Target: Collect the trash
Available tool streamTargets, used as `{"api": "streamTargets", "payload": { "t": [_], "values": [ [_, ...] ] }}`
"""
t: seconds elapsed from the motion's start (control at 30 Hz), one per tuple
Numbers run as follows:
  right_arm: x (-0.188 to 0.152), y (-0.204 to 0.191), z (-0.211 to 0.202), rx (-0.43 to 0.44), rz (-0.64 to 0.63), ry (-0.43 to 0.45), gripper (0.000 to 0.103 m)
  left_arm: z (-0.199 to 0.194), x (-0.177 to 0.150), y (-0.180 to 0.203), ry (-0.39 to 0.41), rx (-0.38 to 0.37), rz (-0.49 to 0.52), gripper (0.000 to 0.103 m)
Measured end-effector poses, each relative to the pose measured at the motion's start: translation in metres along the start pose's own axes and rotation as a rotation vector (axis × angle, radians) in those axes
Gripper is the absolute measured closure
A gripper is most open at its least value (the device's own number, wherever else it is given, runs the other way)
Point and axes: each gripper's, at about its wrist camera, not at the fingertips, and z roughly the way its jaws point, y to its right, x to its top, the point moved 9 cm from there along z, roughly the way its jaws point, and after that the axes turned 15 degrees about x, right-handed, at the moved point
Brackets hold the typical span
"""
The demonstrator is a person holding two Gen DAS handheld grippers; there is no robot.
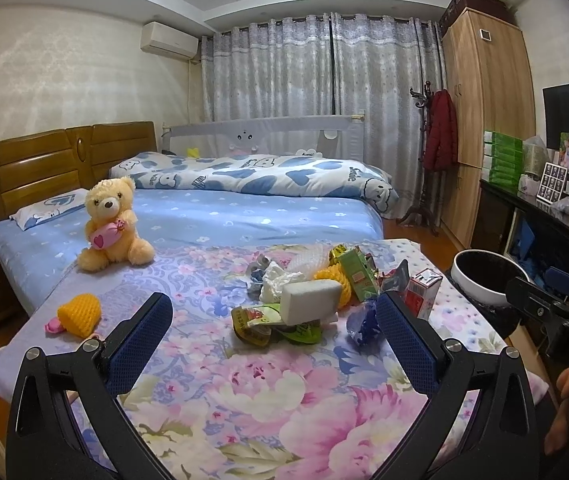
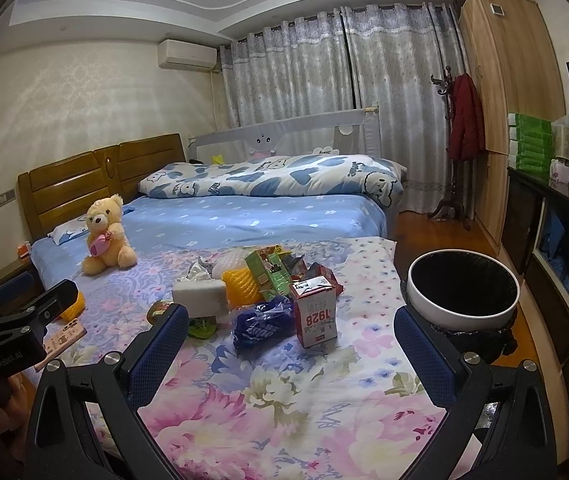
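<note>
I had both grippers, left [image 1: 274,334] and right [image 2: 290,346], spread wide and empty above the floral bed cover [image 2: 284,412]. The trash pile [image 2: 268,296] lay mid-frame, the bin [image 2: 462,312] right of it, curtains [image 2: 344,80] behind.

Both grippers are just hanging level and pointing forward, nothing in either one. Left gripper [image 1: 274,330] has its blue-padded fingers [image 1: 140,340] spread wide, same deal with the right gripper [image 2: 290,346]. A bit of the person's hand [image 1: 566,412] peeks in at the left view's lower right edge.
</note>
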Motion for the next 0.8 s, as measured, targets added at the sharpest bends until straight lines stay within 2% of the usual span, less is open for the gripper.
{"api": "streamTargets", "payload": {
  "t": [0.8],
  "values": [
    [-0.001, -0.0063, 0.0043, 0.013, 0.01, -0.009, 0.0, 0.0009, -0.002, -0.0003, -0.006, -0.002, 0.003, 0.0]
  ]
}}
